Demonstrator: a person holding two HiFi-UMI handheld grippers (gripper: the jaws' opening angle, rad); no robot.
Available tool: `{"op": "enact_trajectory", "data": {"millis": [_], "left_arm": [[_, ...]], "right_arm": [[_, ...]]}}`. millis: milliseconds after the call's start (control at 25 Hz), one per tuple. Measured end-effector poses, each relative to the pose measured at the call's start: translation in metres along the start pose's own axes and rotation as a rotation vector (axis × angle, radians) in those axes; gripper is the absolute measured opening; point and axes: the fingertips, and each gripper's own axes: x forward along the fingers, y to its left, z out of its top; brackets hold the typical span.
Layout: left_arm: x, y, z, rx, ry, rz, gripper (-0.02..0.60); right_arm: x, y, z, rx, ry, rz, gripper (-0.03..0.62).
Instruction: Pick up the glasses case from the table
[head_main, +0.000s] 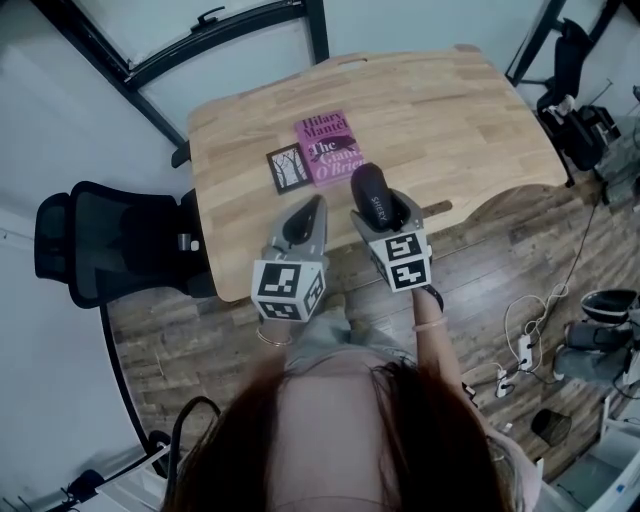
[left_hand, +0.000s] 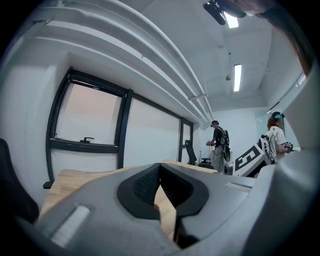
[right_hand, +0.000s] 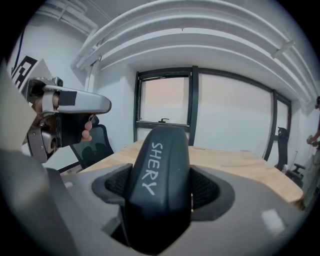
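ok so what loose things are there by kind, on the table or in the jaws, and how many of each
book: 1
dark card: 1
glasses case: 1, held in the jaws of the right gripper
total: 3

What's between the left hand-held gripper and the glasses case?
Nothing: in the head view only bare table shows between the left hand-held gripper and the glasses case.
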Motion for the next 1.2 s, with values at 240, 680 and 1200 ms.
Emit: {"op": "enact_trajectory", "data": {"millis": [240, 680, 1200], "left_arm": [[-0.017, -0.012, 0.008, 0.013, -0.023, 0.034, 0.005], [-0.036, -0.040, 0.017, 0.038, -0.053, 0.060, 0.005], [-0.057, -0.076, 0.028, 0.060, -0.076, 0.081, 0.005]], "right_arm": [[-0.027, 0.002, 0.013, -0.017, -0.055, 0.004, 0.356], [-0.071, -0.001, 0.031, -0.038, -0.151, 0.001, 0.356], [-0.126, -0.006, 0.051, -0.051, -0.267, -0.009, 0.356]]}}
